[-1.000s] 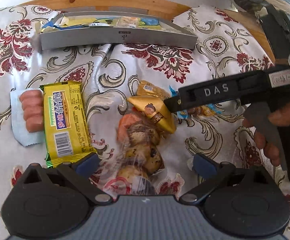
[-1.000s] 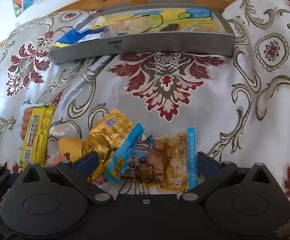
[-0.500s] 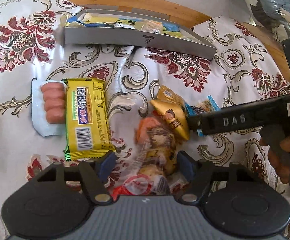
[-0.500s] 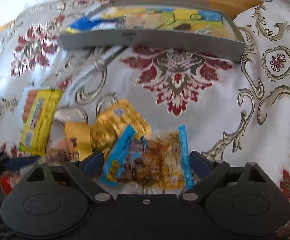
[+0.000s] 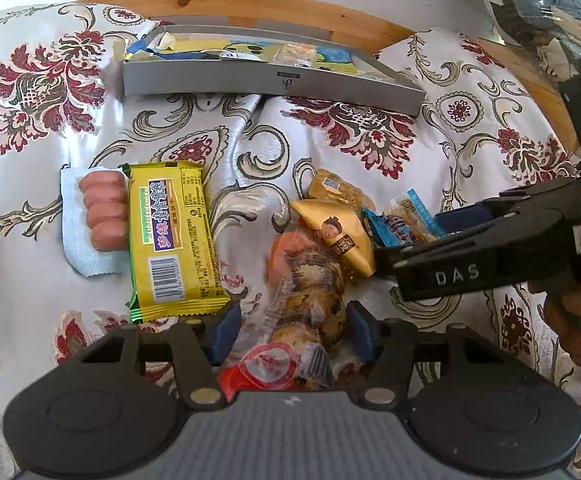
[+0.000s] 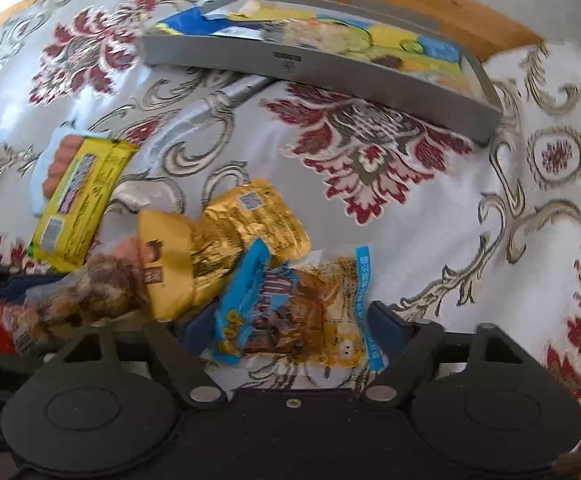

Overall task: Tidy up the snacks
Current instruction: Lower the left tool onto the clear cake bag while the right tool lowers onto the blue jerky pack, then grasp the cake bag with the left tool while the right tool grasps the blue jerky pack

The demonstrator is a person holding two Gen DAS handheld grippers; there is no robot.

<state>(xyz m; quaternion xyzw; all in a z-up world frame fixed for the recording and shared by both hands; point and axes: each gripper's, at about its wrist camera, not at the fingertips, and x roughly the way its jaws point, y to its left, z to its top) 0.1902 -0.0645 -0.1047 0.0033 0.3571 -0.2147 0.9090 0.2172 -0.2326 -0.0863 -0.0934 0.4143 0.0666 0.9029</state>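
Straddling a clear bag of speckled eggs (image 5: 310, 312), your left gripper (image 5: 290, 330) has its blue pads (image 5: 226, 330) set narrowly on either side of the bag; whether they are actually pressing on the plastic cannot be told from this view. The bag lies on the floral cloth (image 5: 330, 140) with its red-labelled end nearest the camera. Against its far right side leans a gold ingot-shaped packet (image 5: 338, 236), and behind that sits a crinkled gold pouch (image 5: 338, 190).

Your right gripper (image 6: 280, 330) stands fairly wide around a blue-and-yellow snack pouch (image 6: 302, 312), the pads (image 6: 388, 326) on either flank, with the right one close to the pouch's edge. In the left view that gripper comes in from the right, your hand (image 5: 574, 312) wrapped on its handle.

To the left of the pile, a yellow wafer pack (image 5: 172, 236) lies flat with its barcode end towards you, overlapping a pack of small sausages (image 5: 100, 210) on a pale blue backing.

Further back, well apart from the loose snacks, a shallow grey tray (image 5: 274, 84) sits on the cloth near the wooden edge (image 5: 250, 4), already holding several flat packets in blue and yellow.
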